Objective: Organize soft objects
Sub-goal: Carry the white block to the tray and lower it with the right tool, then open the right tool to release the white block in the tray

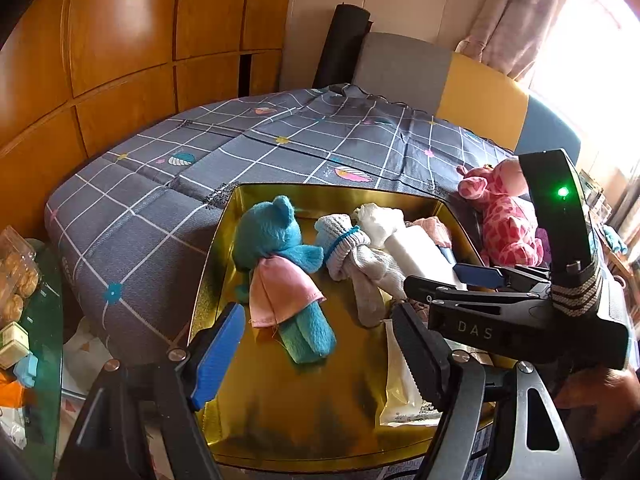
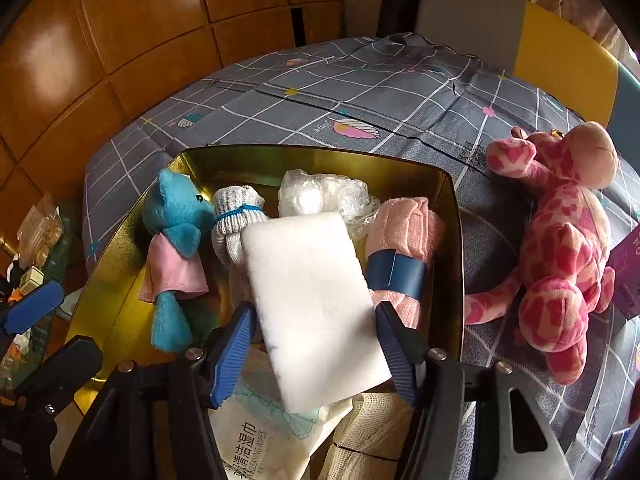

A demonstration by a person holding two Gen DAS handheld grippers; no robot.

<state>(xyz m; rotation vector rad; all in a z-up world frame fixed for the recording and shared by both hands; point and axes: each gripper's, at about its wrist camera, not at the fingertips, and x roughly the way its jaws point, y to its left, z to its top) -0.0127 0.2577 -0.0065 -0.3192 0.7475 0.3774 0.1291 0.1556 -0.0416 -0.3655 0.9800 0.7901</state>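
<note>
Your right gripper (image 2: 316,344) hangs over the gold tray (image 2: 454,240) with the white sponge (image 2: 312,308) between its blue pads (image 2: 232,356). The left pad lies against the sponge's edge, but you cannot tell whether the right pad presses it too, so the grip itself is unclear. The sponge sits tilted, its far end lying over the things in the tray and its near end over a wipes pack (image 2: 256,440).

Your left gripper (image 1: 316,344) hovers at the tray's near edge, jaws spread with nothing between them; seen from there, the right gripper (image 1: 460,280) reaches in from the right above the sponge (image 1: 416,252).

Inside the tray, from left to right, lie a blue bear (image 2: 176,232) in a pink skirt, a grey sock bundle (image 2: 236,216), a clear plastic wad (image 2: 324,196) at the back, and a pink towel roll (image 2: 408,248) with a blue band against the right wall. The sponge touches the sock bundle and the roll.

Outside the tray, on the grey checked cloth (image 2: 360,92), a pink giraffe (image 2: 560,248) lies just beside the right wall.
</note>
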